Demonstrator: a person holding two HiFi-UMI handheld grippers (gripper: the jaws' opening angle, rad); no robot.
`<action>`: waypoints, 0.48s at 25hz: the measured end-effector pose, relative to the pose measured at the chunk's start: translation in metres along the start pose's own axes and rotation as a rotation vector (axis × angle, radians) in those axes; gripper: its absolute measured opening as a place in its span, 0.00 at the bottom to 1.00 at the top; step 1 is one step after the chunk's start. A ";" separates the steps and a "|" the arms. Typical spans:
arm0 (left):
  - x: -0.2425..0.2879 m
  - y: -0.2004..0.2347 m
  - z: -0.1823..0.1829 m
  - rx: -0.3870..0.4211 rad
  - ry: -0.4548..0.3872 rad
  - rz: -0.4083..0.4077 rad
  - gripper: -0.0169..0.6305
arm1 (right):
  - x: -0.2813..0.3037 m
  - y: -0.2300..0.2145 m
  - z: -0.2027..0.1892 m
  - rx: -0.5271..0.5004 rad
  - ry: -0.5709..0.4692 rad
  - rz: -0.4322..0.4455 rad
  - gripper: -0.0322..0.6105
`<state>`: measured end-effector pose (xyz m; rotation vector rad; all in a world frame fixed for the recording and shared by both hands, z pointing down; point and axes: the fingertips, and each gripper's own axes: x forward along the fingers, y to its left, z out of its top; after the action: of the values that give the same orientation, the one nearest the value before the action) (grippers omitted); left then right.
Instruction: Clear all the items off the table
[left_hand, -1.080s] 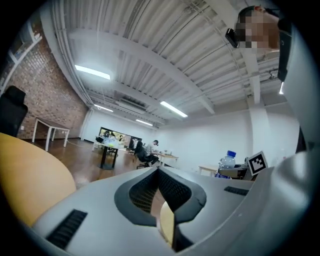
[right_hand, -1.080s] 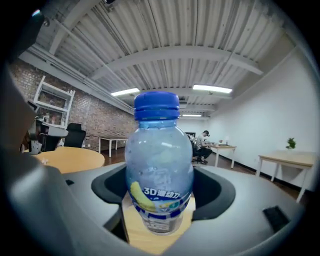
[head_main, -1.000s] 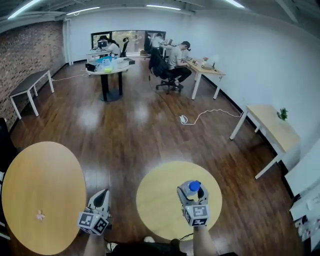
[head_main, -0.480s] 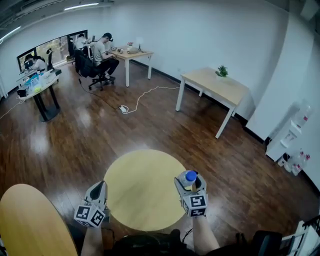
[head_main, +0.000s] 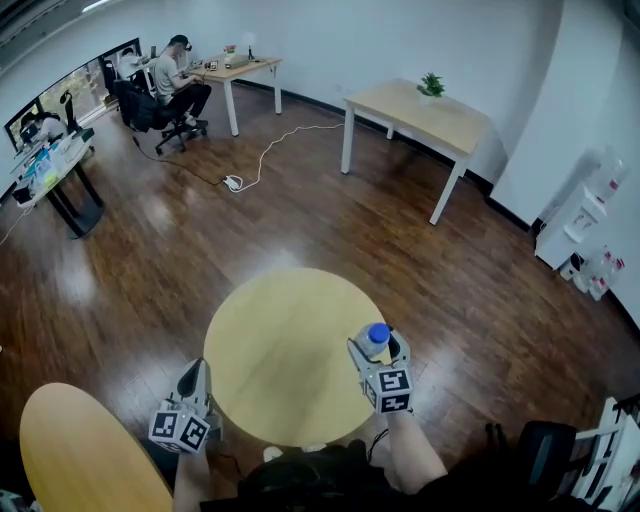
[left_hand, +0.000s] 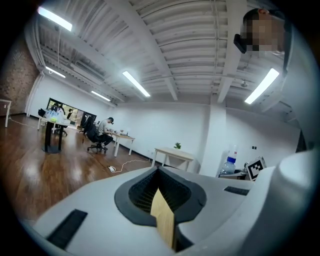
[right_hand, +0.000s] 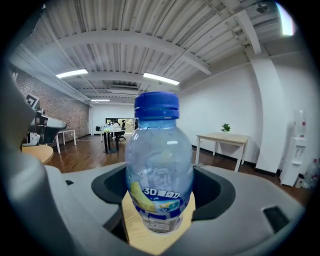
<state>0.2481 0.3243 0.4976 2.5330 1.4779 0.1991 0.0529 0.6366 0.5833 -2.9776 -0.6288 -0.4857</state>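
A clear plastic bottle (head_main: 373, 341) with a blue cap and a blue-and-yellow label stands upright between the jaws of my right gripper (head_main: 378, 358), which is shut on it. This pair hangs over the right edge of the small round yellow table (head_main: 280, 340). In the right gripper view the bottle (right_hand: 159, 165) fills the middle, with the right gripper (right_hand: 160, 202) clamped round its lower body. My left gripper (head_main: 192, 392) sits at the table's front left edge, shut and with nothing in it. In the left gripper view the left gripper (left_hand: 161, 175) has its jaws together, and the bottle (left_hand: 228, 165) shows at the right.
A larger round yellow table (head_main: 80, 450) lies at the lower left. A rectangular table with a small plant (head_main: 420, 112) stands at the back right. A white cable (head_main: 255, 160) trails on the wood floor. A person sits at a far desk (head_main: 178, 75). A chair (head_main: 540, 450) is at the lower right.
The head view has swung to the right, so the big round table has slid out at the left. Both grippers keep their places by the small table, the bottle still in the right one.
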 end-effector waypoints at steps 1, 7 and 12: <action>0.000 0.000 -0.006 0.009 0.022 0.009 0.01 | 0.003 -0.002 -0.007 0.017 0.016 -0.003 0.63; -0.001 -0.009 -0.046 0.026 0.162 0.015 0.01 | 0.021 -0.002 -0.050 0.089 0.082 -0.018 0.63; -0.011 0.000 -0.076 -0.048 0.220 0.031 0.01 | 0.033 0.011 -0.091 0.051 0.108 -0.038 0.63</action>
<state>0.2264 0.3231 0.5714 2.5647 1.4884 0.5273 0.0595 0.6281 0.6802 -2.8739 -0.6775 -0.6183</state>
